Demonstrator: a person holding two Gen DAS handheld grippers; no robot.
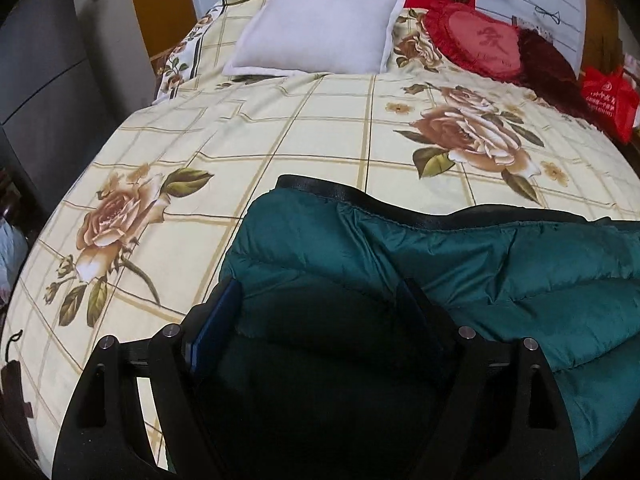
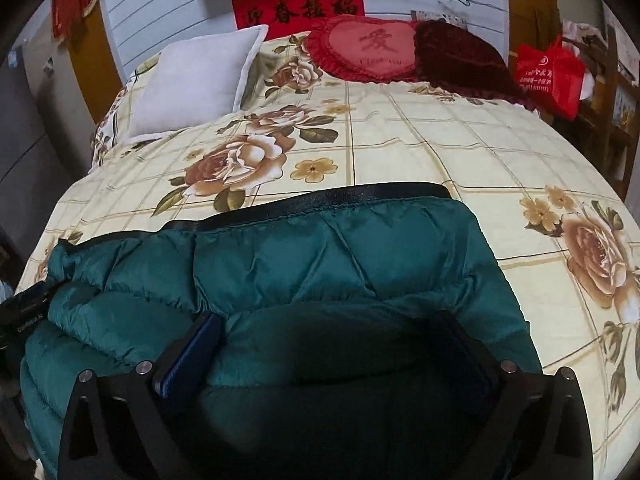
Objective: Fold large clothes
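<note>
Left gripper [image 1: 320, 320] – jaws spread wide, fingers straddling a puffed fold of the green quilted jacket [image 1: 460, 264] at its left end, not clamped. Jacket lies across the near part of the bed, on the floral bedspread [image 1: 280, 128], black hem band [image 1: 332, 190] along its far edge. Right gripper [image 2: 332, 344] – likewise released, fingers apart over the jacket's [image 2: 320, 248] right end. Far side: white pillow [image 1: 320, 28] left, red heart cushion [image 2: 372, 48] right, red bag [image 2: 548, 74] beyond.
</note>
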